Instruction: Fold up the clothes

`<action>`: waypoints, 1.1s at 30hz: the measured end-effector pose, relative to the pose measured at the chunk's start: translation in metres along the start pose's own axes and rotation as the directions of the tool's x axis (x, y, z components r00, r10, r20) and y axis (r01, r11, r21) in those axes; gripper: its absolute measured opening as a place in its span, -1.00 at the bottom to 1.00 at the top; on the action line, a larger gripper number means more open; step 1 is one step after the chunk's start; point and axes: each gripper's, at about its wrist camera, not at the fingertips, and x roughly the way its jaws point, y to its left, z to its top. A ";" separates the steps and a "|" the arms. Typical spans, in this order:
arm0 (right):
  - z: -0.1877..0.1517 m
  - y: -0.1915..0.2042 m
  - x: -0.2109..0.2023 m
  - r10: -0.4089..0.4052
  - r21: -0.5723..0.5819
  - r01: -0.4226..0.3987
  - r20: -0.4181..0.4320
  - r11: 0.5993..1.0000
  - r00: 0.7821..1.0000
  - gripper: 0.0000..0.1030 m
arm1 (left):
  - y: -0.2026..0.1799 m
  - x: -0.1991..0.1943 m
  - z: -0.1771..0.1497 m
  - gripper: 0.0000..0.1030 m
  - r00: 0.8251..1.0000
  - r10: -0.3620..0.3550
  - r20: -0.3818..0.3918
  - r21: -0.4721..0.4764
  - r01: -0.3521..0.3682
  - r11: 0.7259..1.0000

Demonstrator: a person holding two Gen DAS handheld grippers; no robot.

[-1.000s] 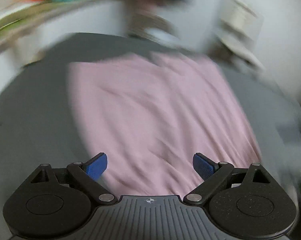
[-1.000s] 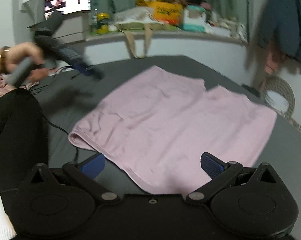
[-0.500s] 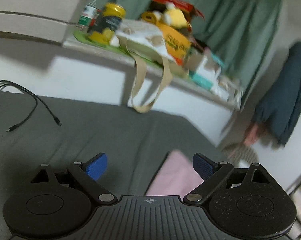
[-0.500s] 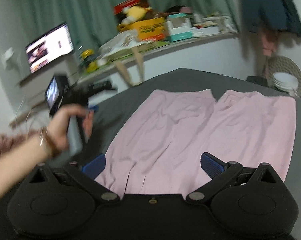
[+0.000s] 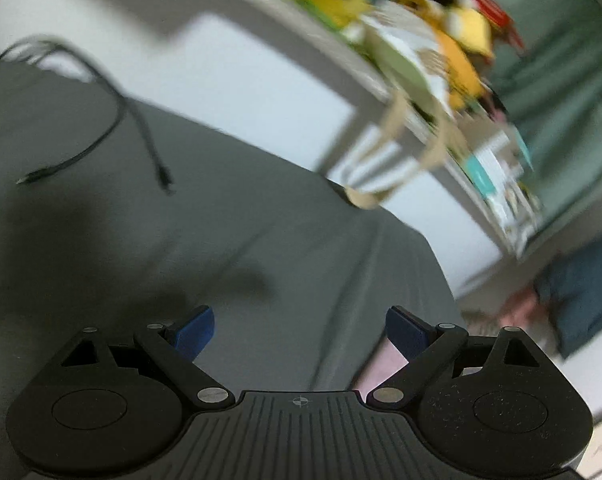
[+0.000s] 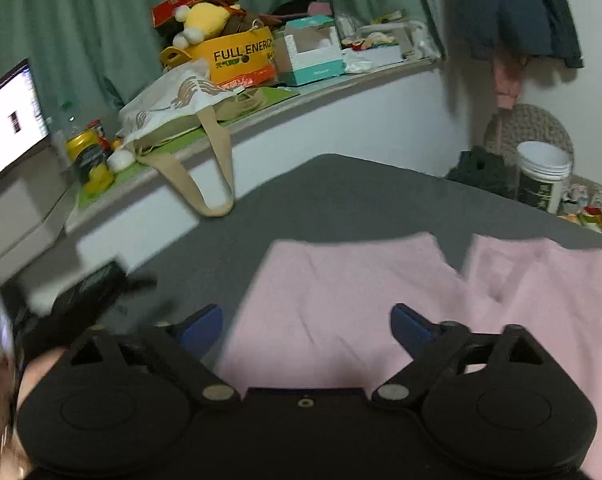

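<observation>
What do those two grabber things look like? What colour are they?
Both look alike. The left gripper and right gripper have matte black bodies with two round discs, angled black link arms with silver rivets, and blue finger pads. The left one has a ribbed grey middle with a small crosshair mark. No sleeve shows.

Shelf clutter smeared by motion blur, pink garment cut off at right edge — left tool blurred

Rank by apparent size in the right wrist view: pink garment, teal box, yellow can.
1. pink garment, by far the largest, partly cut off.
2. teal box.
3. yellow can, smallest.
Box and can sit farther back, so true sizes stay unsure.
</observation>
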 end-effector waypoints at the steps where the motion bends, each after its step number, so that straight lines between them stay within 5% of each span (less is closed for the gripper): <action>1: 0.009 0.010 0.017 -0.007 -0.014 0.006 -0.019 1.000 1.000 0.55 | 0.005 0.003 0.005 0.81 0.999 -0.017 -0.027 -0.033 0.016 0.999; 5: 0.036 0.040 0.086 -0.045 -0.090 0.037 -0.087 0.995 0.995 0.33 | 0.013 0.010 0.013 0.81 0.998 -0.032 -0.057 -0.036 0.030 0.999; 12: 0.044 0.044 0.182 -0.210 -0.113 0.190 -0.200 0.975 0.957 0.29 | 0.028 0.024 0.019 0.81 0.995 -0.028 -0.092 -0.109 0.018 0.994; 16: 0.040 0.039 0.206 -0.202 -0.073 0.190 -0.235 0.979 0.951 0.19 | 0.031 0.032 0.020 0.81 0.995 -0.032 -0.094 -0.135 0.019 0.991; 21: 0.032 0.034 0.224 -0.134 -0.015 0.134 -0.250 0.991 0.959 -0.11 | 0.024 0.036 0.016 0.81 0.994 -0.035 -0.100 -0.094 0.026 0.995; 23: 0.027 0.028 0.227 -0.126 -0.003 0.130 -0.260 0.992 0.957 -0.59 | 0.022 0.037 0.015 0.81 0.993 -0.043 -0.113 -0.083 0.034 0.996; 26: 0.026 0.006 0.210 -0.079 0.093 0.101 -0.216 0.991 0.973 -0.84 | 0.023 0.036 0.016 0.81 0.992 -0.044 -0.115 -0.083 0.035 0.996; 30: 0.021 -0.039 0.176 -0.024 0.264 0.066 -0.158 0.962 0.987 -0.84 | 0.025 0.035 0.016 0.81 0.992 -0.047 -0.114 -0.105 0.035 0.994; 33: 0.006 -0.076 0.162 -0.081 0.382 0.140 -0.166 0.914 0.983 -0.65 | 0.020 0.036 0.012 0.81 0.991 -0.051 -0.125 -0.081 0.041 0.996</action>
